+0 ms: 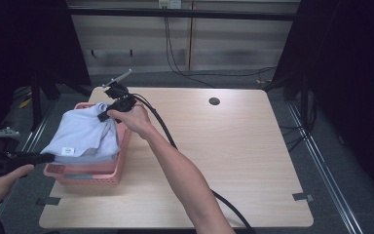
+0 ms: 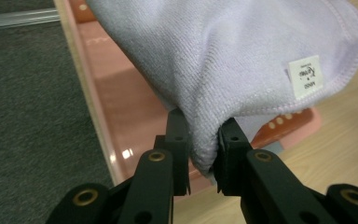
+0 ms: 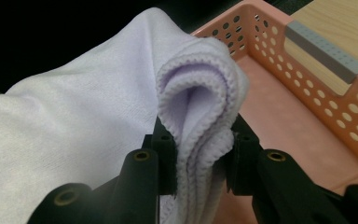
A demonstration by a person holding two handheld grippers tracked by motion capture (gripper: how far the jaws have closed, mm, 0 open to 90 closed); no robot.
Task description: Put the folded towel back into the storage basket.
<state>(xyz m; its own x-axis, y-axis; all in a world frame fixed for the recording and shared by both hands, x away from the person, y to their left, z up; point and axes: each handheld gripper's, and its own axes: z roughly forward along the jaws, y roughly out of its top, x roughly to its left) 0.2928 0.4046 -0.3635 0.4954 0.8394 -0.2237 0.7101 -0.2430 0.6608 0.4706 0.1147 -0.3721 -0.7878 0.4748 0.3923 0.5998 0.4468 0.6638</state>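
At the far left of the high view, the left tool [image 1: 48,157] pinches one corner of a pale lilac, soft-pile microfibre cloth [image 1: 80,134]; in the left gripper view its jaws are clamped on a bunched fold of the cloth [image 2: 223,60], whose stitched hem carries a small white label [image 2: 304,77]. The cloth stretches as a slack sheet over a salmon-pink perforated plastic basket [image 1: 90,174] that sits on the left part of the light wooden table [image 1: 233,146]. Further right, the right tool [image 1: 108,116] grips the opposite corner above the basket's far end; in the right gripper view its jaws squeeze several folded layers of the cloth's [image 3: 200,107] ribbed edge, with the basket [image 3: 317,107] wall behind.
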